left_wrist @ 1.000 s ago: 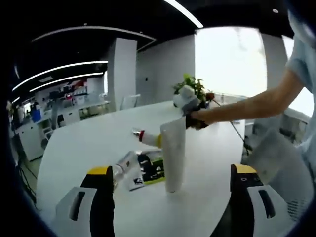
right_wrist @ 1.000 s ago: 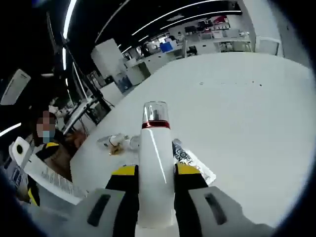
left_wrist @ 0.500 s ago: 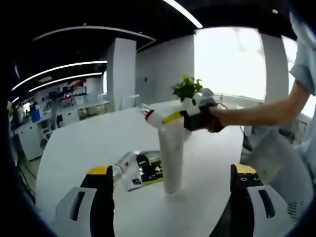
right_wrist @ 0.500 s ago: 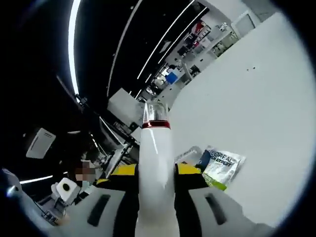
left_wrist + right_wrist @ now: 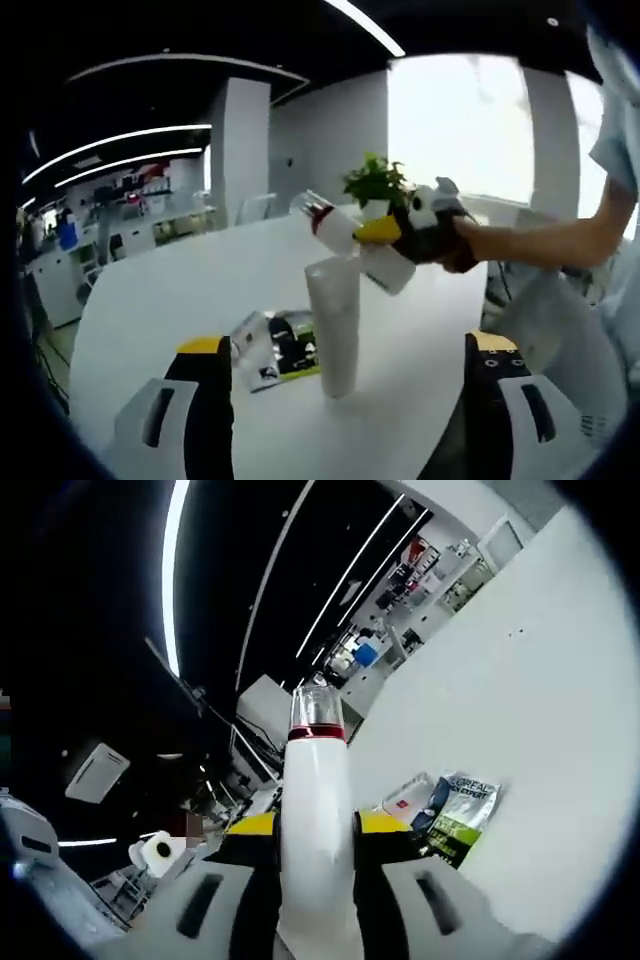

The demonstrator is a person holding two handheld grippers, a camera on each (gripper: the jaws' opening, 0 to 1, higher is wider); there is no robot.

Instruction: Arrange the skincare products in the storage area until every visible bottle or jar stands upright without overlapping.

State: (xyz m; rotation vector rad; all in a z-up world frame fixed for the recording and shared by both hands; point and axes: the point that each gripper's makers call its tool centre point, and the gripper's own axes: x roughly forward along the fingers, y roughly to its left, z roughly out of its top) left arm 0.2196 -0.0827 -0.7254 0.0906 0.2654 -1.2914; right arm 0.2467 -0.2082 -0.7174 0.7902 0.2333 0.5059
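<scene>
- The white bottle [image 5: 316, 830] clamped in the right gripper [image 5: 314, 830] looks like glossy plastic, a bright streak running up its smooth side.
- Its cap [image 5: 315, 705] is clear and glassy, over a shiny red band.
- The white tube [image 5: 335, 325] standing on the table is smooth with a soft satin sheen.
- The sachets [image 5: 455, 805] lying flat are glossy printed film, slightly crinkled.
- The table [image 5: 150, 300] is a smooth, matt white top.
- Left gripper [image 5: 340, 400]: matt black jaws, yellow tips, white plastic shells.
</scene>
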